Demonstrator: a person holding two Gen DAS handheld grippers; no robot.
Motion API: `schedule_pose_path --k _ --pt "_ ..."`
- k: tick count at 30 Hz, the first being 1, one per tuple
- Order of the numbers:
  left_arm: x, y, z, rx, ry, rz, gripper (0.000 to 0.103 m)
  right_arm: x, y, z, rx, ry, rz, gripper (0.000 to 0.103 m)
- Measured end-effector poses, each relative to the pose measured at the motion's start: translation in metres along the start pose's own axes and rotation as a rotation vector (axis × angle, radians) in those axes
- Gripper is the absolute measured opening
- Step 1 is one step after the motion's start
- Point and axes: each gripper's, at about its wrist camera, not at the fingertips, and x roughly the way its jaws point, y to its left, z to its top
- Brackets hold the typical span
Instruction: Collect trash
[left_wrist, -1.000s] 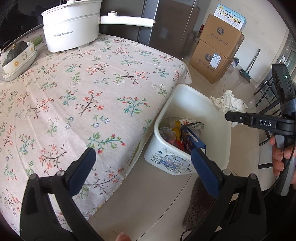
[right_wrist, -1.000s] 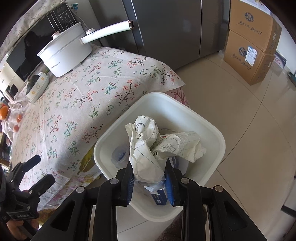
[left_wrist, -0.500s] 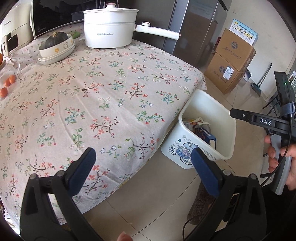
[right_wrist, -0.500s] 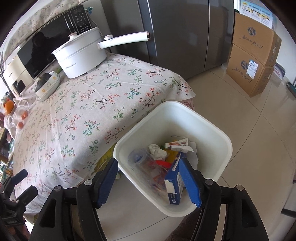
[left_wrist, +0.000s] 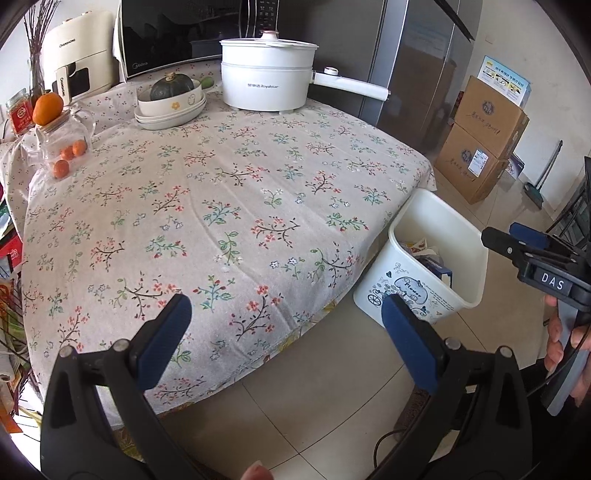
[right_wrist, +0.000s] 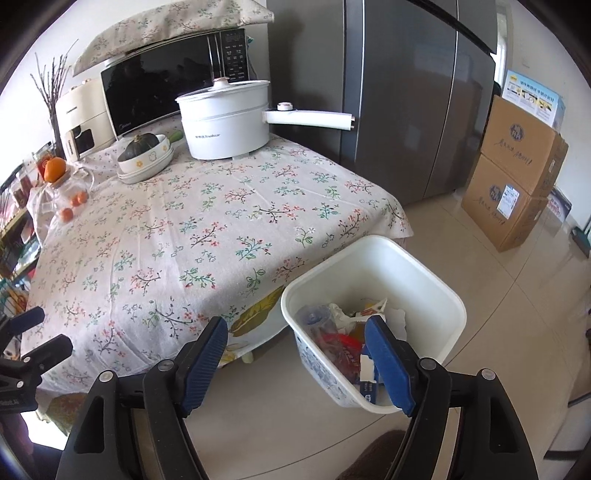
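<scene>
Two hand-held grippers, left hand-held gripper (left_wrist: 282, 323) and right hand-held gripper (right_wrist: 295, 349), both spread apart, holding nothing. Trash (right_wrist: 345, 332) lies in white bin (right_wrist: 417, 269) on floor, set beside surface (left_wrist: 221, 206) edge, probably for short drops. Bin depth partly hidden.

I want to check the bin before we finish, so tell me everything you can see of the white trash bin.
The white trash bin is a squarish, open-topped tub that looks like plastic, with a blue flower-and-bicycle print on its outer wall. It stands upright on the tiled floor by the corner of the table, close to the hanging floral tablecloth. Inside lies mixed trash: crumpled paper, red wrappers, a blue carton.
</scene>
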Motion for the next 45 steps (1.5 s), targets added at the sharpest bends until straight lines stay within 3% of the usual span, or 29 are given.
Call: schedule_pose_path --k 10,45 --pt "-0.010 -0.001 -0.017 -0.036 -0.012 0.119 0.102 -0.022 0.020 -0.009 -0.045 -0.071 0.020 0.084" --pt "-0.020 -0.014 -0.009 -0.045 -0.086 0.112 0.102 -0.008 0.026 -0.012 -0.067 -0.024 0.007 0.085"
